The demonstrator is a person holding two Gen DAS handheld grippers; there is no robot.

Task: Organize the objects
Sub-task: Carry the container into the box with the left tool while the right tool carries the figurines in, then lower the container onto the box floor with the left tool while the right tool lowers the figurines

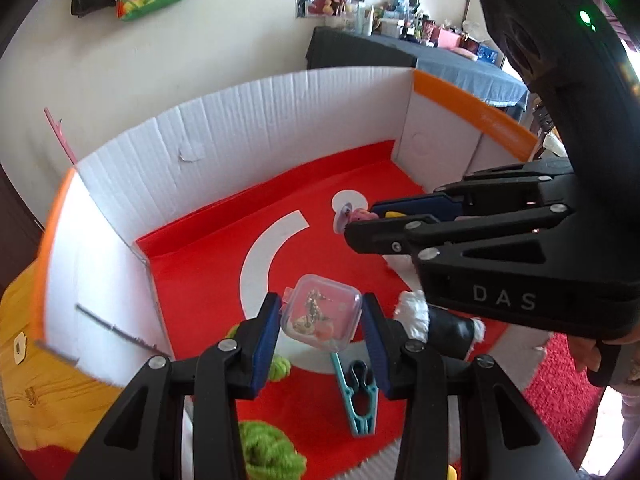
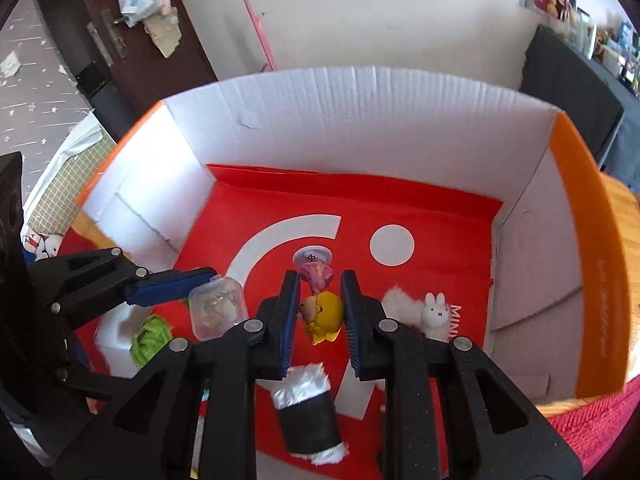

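My left gripper [image 1: 320,320] is shut on a small clear plastic case [image 1: 320,314] with trinkets inside, held above the red floor of the box; the case also shows in the right wrist view [image 2: 216,310]. My right gripper [image 2: 320,308] is shut on a yellow toy figure [image 2: 324,316], with a pink figure in a white cap [image 2: 316,266] just beyond its tips. In the left wrist view the right gripper [image 1: 360,224] reaches in from the right over the pink figure [image 1: 358,214].
A white-walled, orange-rimmed cardboard box [image 2: 360,120] holds green yarn balls [image 1: 272,448], a teal clip [image 1: 360,396], a black roll with white fluff [image 2: 308,416] and a white bunny toy [image 2: 434,314]. A wooden table [image 1: 44,396] lies under the box.
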